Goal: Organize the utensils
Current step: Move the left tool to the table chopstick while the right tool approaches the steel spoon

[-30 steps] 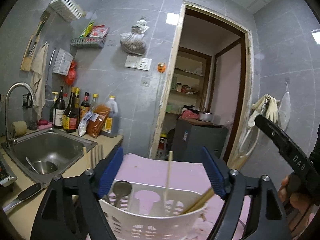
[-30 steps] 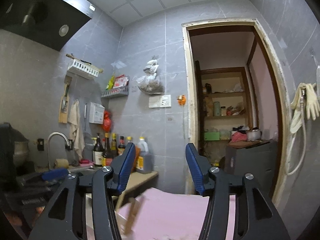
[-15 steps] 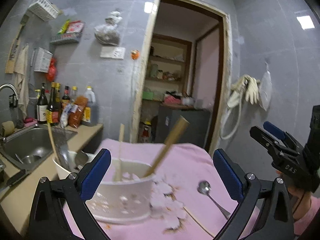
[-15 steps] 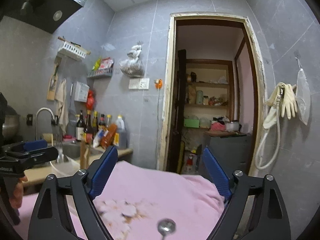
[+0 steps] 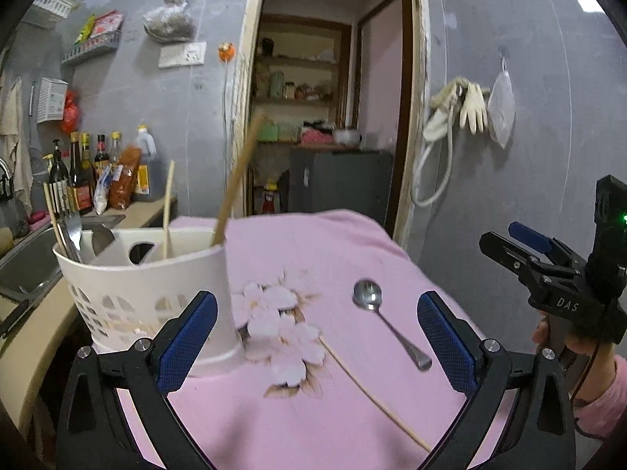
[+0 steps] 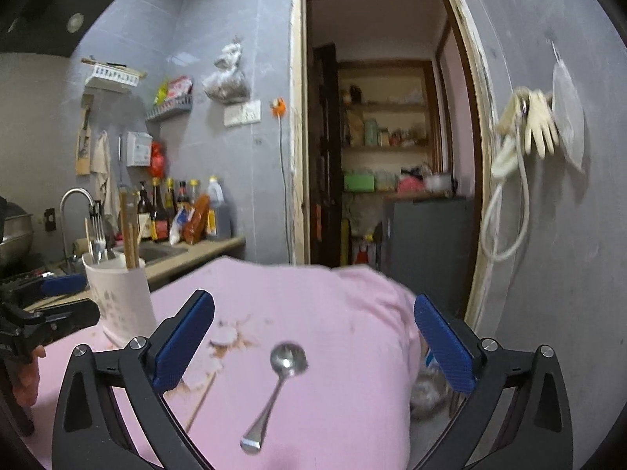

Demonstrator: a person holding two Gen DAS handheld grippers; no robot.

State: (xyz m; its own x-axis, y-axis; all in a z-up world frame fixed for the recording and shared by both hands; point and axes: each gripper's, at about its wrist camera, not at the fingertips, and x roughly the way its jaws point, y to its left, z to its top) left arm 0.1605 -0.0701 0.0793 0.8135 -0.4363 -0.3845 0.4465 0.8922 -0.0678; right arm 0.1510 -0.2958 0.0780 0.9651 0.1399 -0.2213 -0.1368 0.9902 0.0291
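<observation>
A white utensil holder [image 5: 156, 290] stands on the pink cloth [image 5: 313, 243] at the left, holding chopsticks [image 5: 239, 172], a fork and a spoon. It also shows in the right wrist view [image 6: 119, 297]. A metal spoon [image 5: 386, 323] and a single chopstick [image 5: 372, 391] lie loose on the cloth. My left gripper [image 5: 317, 337] is open and empty, beside the holder. My right gripper [image 6: 313, 344] is open and empty, hovering above the loose spoon [image 6: 280, 384], with the chopstick [image 6: 202, 399] to its left. The right gripper also shows in the left wrist view [image 5: 548, 270].
A sink [image 5: 23, 266] and counter with sauce bottles [image 5: 78, 180] lie to the left. An open doorway [image 5: 329, 117] with shelves and a dark cabinet [image 5: 341, 180] is behind. Gloves and a hose [image 5: 462, 109] hang on the right wall.
Both grippers have pulled back and swung right. The holder has shifted to the left of the left view, and the loose spoon and chopstick have come into view. Both jaws have opened wider.
</observation>
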